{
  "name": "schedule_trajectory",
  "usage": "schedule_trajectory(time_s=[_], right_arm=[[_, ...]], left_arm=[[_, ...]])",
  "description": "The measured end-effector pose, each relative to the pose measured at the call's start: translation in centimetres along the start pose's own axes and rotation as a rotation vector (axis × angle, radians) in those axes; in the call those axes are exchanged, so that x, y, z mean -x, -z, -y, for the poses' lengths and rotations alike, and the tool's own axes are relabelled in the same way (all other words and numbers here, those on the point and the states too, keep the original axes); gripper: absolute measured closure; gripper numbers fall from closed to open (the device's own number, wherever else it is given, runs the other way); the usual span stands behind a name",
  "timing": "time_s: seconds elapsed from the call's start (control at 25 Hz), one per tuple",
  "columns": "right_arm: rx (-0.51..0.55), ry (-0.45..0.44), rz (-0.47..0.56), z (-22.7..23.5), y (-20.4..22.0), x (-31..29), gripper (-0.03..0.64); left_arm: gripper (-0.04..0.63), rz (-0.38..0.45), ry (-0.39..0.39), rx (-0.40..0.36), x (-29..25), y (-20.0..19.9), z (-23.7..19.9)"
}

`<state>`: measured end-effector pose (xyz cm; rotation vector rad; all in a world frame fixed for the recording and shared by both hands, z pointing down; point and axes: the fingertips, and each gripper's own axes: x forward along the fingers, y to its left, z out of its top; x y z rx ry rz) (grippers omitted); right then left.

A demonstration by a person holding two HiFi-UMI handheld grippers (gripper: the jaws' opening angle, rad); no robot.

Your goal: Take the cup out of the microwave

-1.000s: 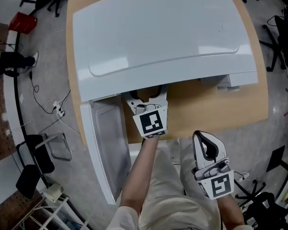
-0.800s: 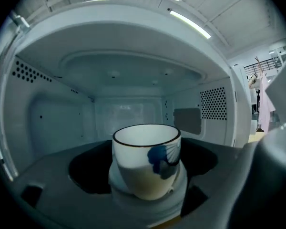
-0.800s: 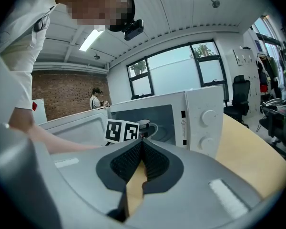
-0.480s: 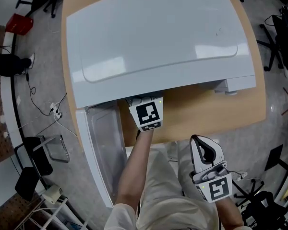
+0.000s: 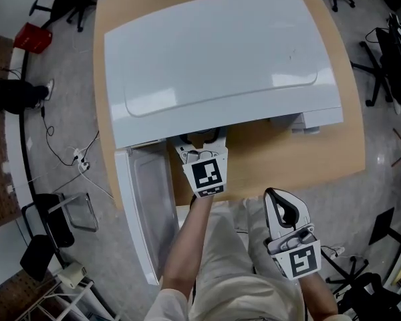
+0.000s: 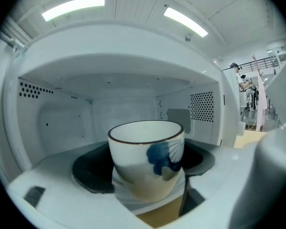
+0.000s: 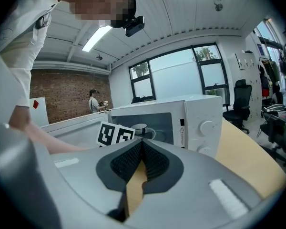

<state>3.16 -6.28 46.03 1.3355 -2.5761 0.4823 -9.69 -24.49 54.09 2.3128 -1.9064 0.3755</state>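
The wooden counter (image 5: 301, 159) carries a white microwave (image 5: 220, 59), its door (image 5: 147, 206) swung open. The left tool (image 5: 199, 144) reaches into the opening, grasping the cup (image 6: 145, 156) just inside the front of the chamber. The right tool (image 5: 283, 202) hangs clenched and empty, off the counter's near edge.

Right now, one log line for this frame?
left tongs: shut on cup, in microwave | right tongs: shut, empty | door: open
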Motion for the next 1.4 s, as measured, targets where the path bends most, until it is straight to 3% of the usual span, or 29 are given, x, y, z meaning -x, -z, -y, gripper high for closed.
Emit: schedule_trajectory(time_s=[0.52, 0.8, 0.96, 1.4], right_arm=[[0.006, 0.02, 0.058, -0.5, -3.6, 2.5, 0.609], [0.028, 0.002, 0.111, -1.3, -6.6, 2.9, 0.609], [0.058, -0.006, 0.133, -0.6, -7.7, 3.4, 0.609], [0.075, 0.027, 0.163, -0.1, -9.7, 5.5, 0.61]], left_arm=[[0.199, -0.039, 0.035, 0.01, 11.7, -3.0, 4.5], [0.199, 0.019, 0.038, 0.031, 18.1, -7.8, 5.7], [0.199, 0.014, 0.042, 0.061, 20.2, -9.7, 6.9], [0.199, 0.012, 0.067, 0.043, 25.1, -12.6, 7.8]])
